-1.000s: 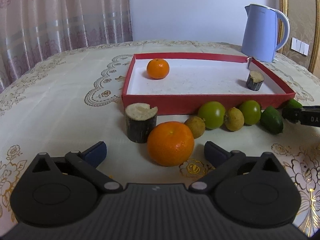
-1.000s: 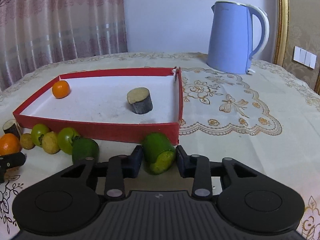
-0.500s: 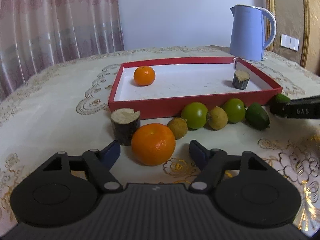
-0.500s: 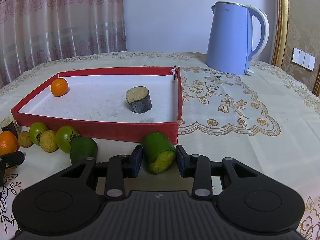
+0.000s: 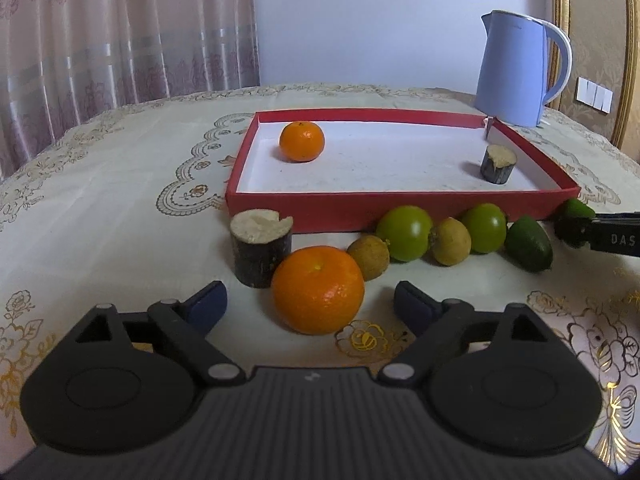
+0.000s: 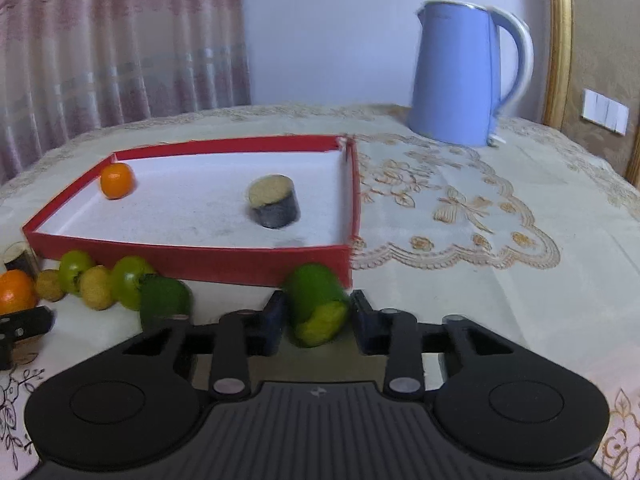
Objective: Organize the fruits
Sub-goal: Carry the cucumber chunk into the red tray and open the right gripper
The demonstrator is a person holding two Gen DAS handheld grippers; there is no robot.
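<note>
A red tray (image 5: 400, 212) holds an orange (image 5: 301, 141) and a dark stump (image 5: 498, 164). In front of it lie a second stump (image 5: 260, 242), a big orange (image 5: 318, 290), two brownish fruits (image 5: 369, 257), two green round fruits (image 5: 405, 233) and a dark green fruit (image 5: 529, 243). My left gripper (image 5: 310, 304) is open, its jaws either side of the big orange. My right gripper (image 6: 318, 316) is shut on a green fruit piece (image 6: 318, 304) at the tray's near right corner (image 6: 348, 256); it also shows in the left wrist view (image 5: 576, 224).
A blue kettle (image 6: 460, 76) stands behind the tray on the right. The table has an embroidered cream cloth (image 6: 480, 220). Curtains hang behind on the left. A gold-framed edge and a wall switch (image 6: 606, 110) are at the far right.
The left gripper has shifted around the big orange and its jaws stand wide. The right gripper has lifted slightly with the green fruit piece; its view is blurred by motion.
</note>
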